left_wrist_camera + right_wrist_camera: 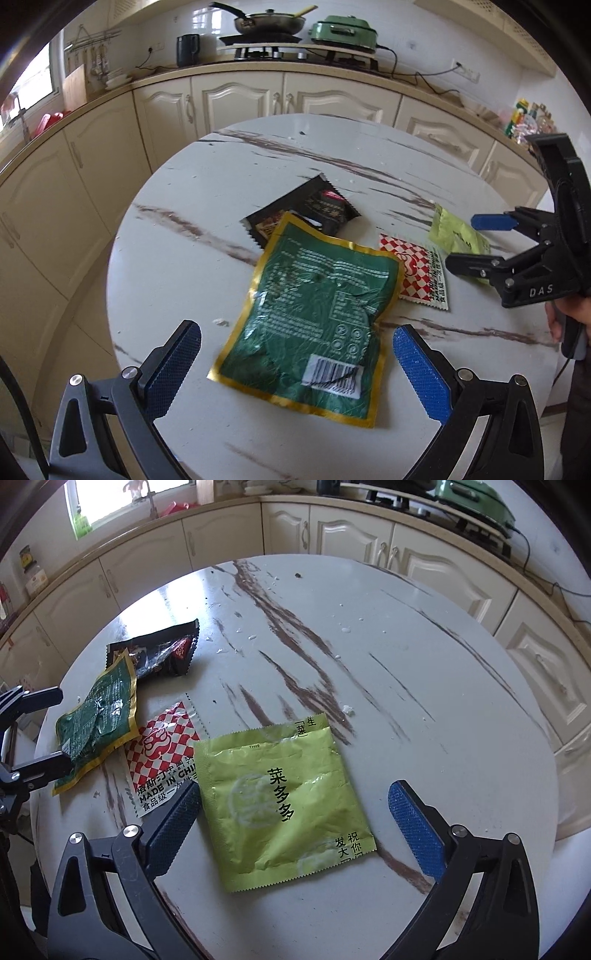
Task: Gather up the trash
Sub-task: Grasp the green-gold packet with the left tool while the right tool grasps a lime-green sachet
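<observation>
Several empty wrappers lie on a round marble table [177, 258]. A green packet with a gold border [314, 317] lies between the fingers of my open left gripper [297, 365]; it also shows in the right wrist view [98, 720]. A black wrapper [314, 210] lies behind it, and a red-and-white checked wrapper [421, 273] lies to its right. A lime-green packet [280, 805] lies between the fingers of my open right gripper [291, 823]. My right gripper also shows at the right edge of the left wrist view [461, 242], over the lime packet [454, 232].
Cream kitchen cabinets [236, 103] curve behind the table. On the counter stand a pan on a hob [269, 22], a green cooker [343, 33] and a black kettle [187, 50]. Crumbs and small droplets [347, 709] dot the table top.
</observation>
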{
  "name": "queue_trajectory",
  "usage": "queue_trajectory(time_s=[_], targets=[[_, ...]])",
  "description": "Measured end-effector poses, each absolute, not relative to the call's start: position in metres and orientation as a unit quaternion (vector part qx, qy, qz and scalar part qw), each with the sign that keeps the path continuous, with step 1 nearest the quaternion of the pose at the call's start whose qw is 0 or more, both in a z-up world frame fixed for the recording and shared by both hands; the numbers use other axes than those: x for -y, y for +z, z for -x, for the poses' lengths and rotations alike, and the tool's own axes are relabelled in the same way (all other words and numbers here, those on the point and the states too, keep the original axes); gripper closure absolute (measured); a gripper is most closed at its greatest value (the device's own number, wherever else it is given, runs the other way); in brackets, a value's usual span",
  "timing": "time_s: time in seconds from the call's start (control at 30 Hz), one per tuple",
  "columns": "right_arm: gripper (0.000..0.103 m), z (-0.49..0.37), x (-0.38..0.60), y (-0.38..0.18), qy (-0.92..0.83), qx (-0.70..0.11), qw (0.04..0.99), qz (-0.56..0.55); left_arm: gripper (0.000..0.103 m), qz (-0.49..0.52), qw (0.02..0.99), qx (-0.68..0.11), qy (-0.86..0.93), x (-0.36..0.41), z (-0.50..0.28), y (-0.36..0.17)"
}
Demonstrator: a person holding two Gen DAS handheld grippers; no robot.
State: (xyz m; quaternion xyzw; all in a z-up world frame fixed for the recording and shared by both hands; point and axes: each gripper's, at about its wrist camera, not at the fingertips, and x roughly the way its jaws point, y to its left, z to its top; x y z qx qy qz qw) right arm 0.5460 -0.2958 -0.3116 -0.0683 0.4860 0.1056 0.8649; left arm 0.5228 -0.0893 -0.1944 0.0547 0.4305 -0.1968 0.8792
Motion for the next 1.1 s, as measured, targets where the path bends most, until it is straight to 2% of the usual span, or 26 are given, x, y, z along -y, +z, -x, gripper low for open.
queue_trajectory(time_s=[0.07, 0.13, 0.2, 0.3, 0.33, 0.37, 0.4, 0.47, 0.57, 1.1], targets=[[0.023, -0.542, 0.297, -0.308, 0.11, -0.479, 0.868, 0.068, 0.001, -0.063, 0.878, -0.435, -0.192, 0.095, -0.525, -0.201], [0.044, -0.54, 0.298, -0.305, 0.112, -0.475, 0.87, 0.069, 0.001, -0.081, 0.878, -0.434, -0.187, 0.103, -0.526, -0.208], [0.057, -0.539, 0.301, -0.303, 0.106, -0.473, 0.872, 0.066, 0.003, -0.09, 0.877, -0.432, -0.191, 0.115, -0.524, -0.212], [0.068, -0.537, 0.308, -0.301, 0.11, -0.47, 0.874, 0.047, 0.006, -0.09, 0.879, -0.427, -0.191, 0.119, -0.51, -0.216], [0.069, -0.537, 0.31, -0.301, 0.11, -0.469, 0.875, 0.043, 0.01, -0.09, 0.88, -0.422, -0.197, 0.12, -0.509, -0.216], [0.071, -0.536, 0.311, -0.301, 0.11, -0.468, 0.876, 0.039, 0.02, -0.09, 0.881, -0.418, -0.201, 0.117, -0.506, -0.215], [0.072, -0.535, 0.311, -0.301, 0.11, -0.468, 0.876, 0.037, 0.026, -0.087, 0.881, -0.419, -0.204, 0.116, -0.505, -0.214], [0.075, -0.533, 0.31, -0.3, 0.109, -0.466, 0.877, 0.035, 0.035, -0.089, 0.88, -0.416, -0.211, 0.11, -0.501, -0.21], [0.077, -0.529, 0.306, -0.3, 0.11, -0.463, 0.879, 0.034, 0.041, -0.087, 0.881, -0.413, -0.212, 0.109, -0.495, -0.21], [0.095, -0.498, 0.291, -0.268, 0.103, -0.428, 0.897, 0.028, 0.044, -0.026, 0.884, -0.396, -0.247, 0.085, -0.454, -0.185]])
